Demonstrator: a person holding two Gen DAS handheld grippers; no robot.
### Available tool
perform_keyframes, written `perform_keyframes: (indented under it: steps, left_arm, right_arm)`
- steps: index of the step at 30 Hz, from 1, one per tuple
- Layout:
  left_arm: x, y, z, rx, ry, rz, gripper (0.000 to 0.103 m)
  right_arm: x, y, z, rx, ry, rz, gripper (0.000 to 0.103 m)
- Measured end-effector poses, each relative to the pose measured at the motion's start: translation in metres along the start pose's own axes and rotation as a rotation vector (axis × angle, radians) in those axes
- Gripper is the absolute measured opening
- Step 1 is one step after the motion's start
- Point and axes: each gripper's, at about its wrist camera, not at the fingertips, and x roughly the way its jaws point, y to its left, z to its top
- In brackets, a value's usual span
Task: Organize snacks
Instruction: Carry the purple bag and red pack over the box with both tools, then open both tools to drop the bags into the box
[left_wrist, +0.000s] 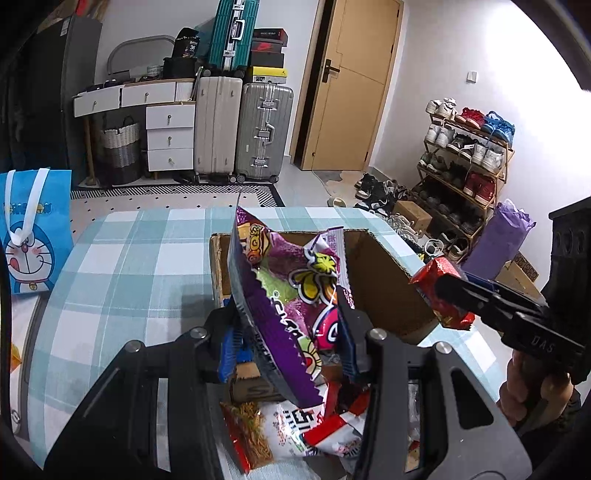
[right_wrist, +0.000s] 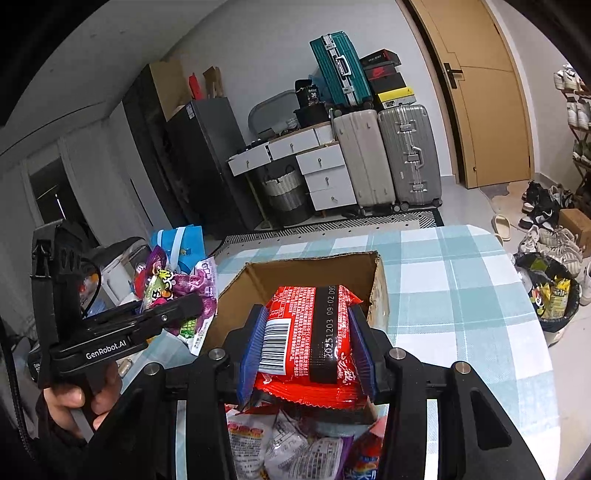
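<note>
Both packets held above the cardboard box (right_wrist: 373, 273) on the checked table (right_wrist: 461, 295).
My left gripper (left_wrist: 291, 332) clamps the purple snack bag (left_wrist: 295, 291); my right gripper (right_wrist: 306, 347) pinches the red packet (right_wrist: 314, 332). Risk: the slick, floppy bag may slip out.

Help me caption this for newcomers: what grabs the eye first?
The left gripper holds a purple snack bag over the cardboard box, and the right gripper clamps a red packet. More snacks lie heaped on the checked tablecloth.
</note>
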Motion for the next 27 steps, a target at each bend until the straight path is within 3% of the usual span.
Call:
perform_keyframes:
  steps: [27]
  left_arm:
    - [0.08, -0.008, -0.012, 0.066, 0.073, 0.068, 0.041]
  right_arm:
    - [0.053, -0.004, 0.002, 0.014, 0.065, 0.023, 0.045]
